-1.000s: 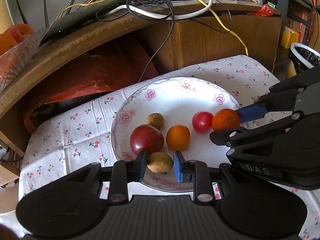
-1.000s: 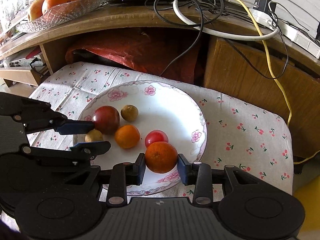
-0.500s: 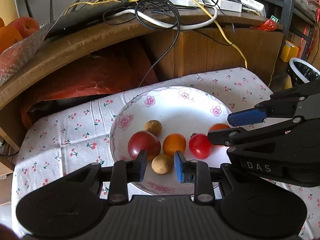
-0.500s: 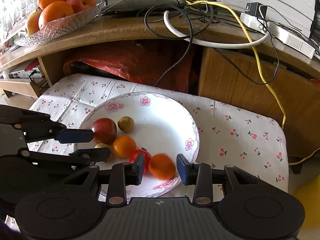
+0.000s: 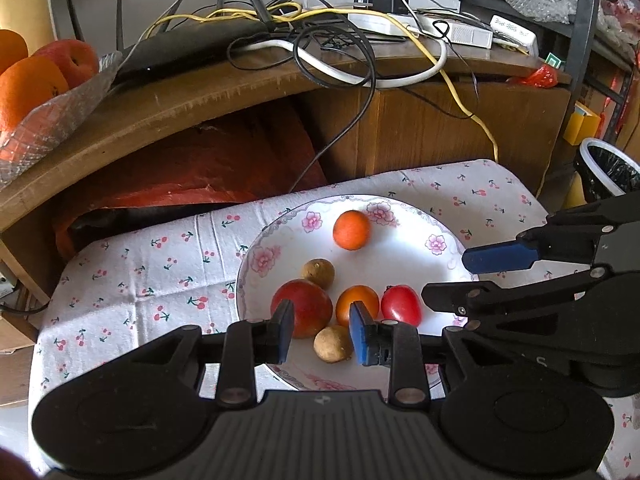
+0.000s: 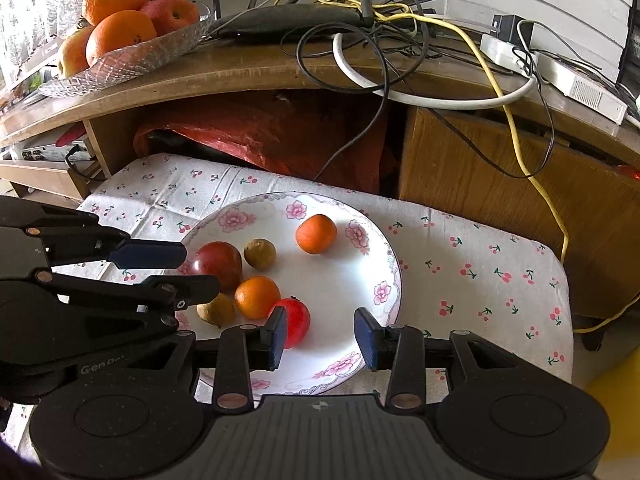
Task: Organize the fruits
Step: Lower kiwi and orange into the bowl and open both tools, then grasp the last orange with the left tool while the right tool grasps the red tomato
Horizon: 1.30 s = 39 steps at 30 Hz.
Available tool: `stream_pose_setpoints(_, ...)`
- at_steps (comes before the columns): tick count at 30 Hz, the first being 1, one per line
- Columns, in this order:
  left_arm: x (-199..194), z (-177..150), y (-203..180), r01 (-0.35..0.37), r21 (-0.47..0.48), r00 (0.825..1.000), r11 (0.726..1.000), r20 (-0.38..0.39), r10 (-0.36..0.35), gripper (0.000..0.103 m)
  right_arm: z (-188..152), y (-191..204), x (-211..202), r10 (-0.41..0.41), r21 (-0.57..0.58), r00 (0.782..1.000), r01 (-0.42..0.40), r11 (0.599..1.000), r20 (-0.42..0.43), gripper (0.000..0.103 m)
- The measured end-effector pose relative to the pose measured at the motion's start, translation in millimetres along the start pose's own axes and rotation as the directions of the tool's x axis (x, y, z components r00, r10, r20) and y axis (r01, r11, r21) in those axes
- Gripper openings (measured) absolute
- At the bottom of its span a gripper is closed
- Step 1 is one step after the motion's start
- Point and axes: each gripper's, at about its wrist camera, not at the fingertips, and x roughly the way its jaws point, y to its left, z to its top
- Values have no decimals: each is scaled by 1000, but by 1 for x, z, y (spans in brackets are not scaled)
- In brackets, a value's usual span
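Left view: your left gripper (image 5: pixel 320 334) hangs released over the plate (image 5: pixel 412 220)'s near rim, the small brown fruit (image 5: pixel 331 344) loose between its fingers.

Right view: your right gripper (image 6: pixel 320 338) is released, bare plate (image 6: pixel 340 280) ahead; the loose orange (image 6: pixel 316 234) lies by the far rim.

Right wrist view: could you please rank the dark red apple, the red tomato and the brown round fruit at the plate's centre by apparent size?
1. Dark red apple, though the left gripper hides part.
2. Red tomato, nearer the camera.
3. Brown round fruit.
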Motion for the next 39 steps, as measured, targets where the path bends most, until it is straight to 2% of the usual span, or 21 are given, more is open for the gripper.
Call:
stream_pose_setpoints(11,-10,-9,-5,3,37,1000,999,-10,-3,39,-9,6,-15,-5,-10,1000,5,1000,-12,34)
stream_pose_setpoints(17,-23,-23,-1,19,50,1000,999,-24,-18,39,-27,17,-33,4,-28,999,-5,1000,-34,34)
stream_pose_setpoints(24,-42,-38,10,24,59,999,998,-31,-22,39,-46,48,-51,92,-38,993,-95,995,-75,34)
stream_pose_setpoints(30,-47,-45,17,38,50,999,998,-36,-37,39,-65,76,-38,117,-87,982,-131,988,-149,34)
stream_pose_setpoints(35,-47,-48,19,54,48,998,997,-44,-52,39,-70,84,-21,126,-104,976,-145,984,-175,34)
stream_pose_setpoints(39,-44,-49,17,79,50,996,996,-56,-76,39,-69,88,-15,137,-109,973,-159,981,-186,22)
